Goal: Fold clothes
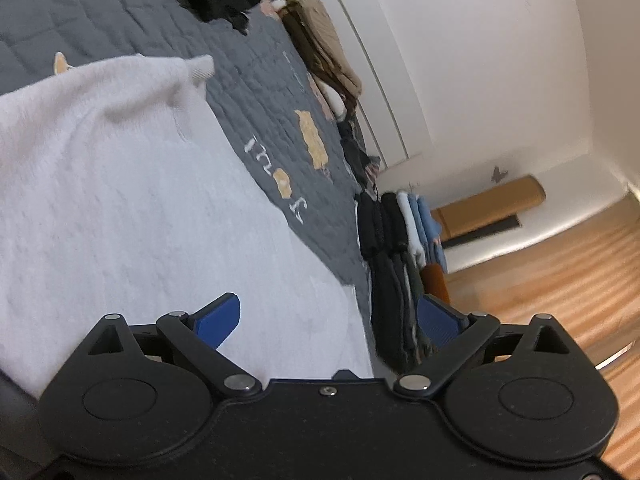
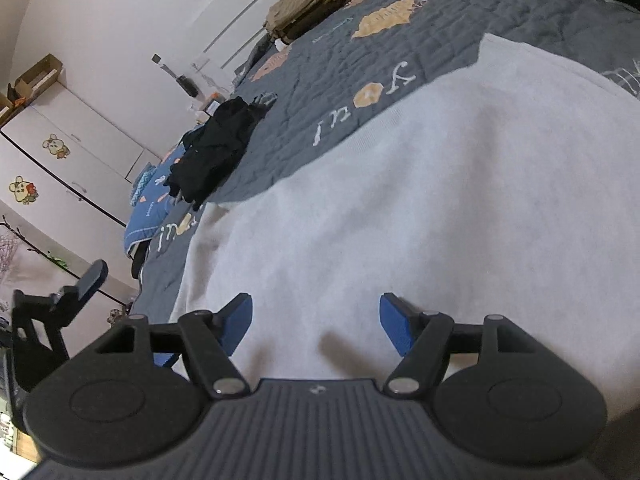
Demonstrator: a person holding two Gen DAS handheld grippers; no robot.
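A large white knitted garment (image 1: 120, 184) lies spread flat on a grey quilted bedspread (image 1: 256, 92); it fills most of the right wrist view as the white garment (image 2: 440, 208). My left gripper (image 1: 332, 320) hovers open over the garment's near right edge, its blue fingers (image 1: 218, 320) wide apart with nothing between them. My right gripper (image 2: 316, 320) is open too, just above the garment's near part, empty. The other gripper's blue fingertip (image 2: 94, 276) shows at the left of the right wrist view.
A stack of folded clothes (image 1: 400, 240) in black, white and blue sits at the bed's right edge. Black garments (image 2: 216, 152) and a tan garment (image 1: 320, 48) lie farther up the bed. Beyond are a wooden floor (image 1: 560, 280), white wall and white cupboards (image 2: 80, 152).
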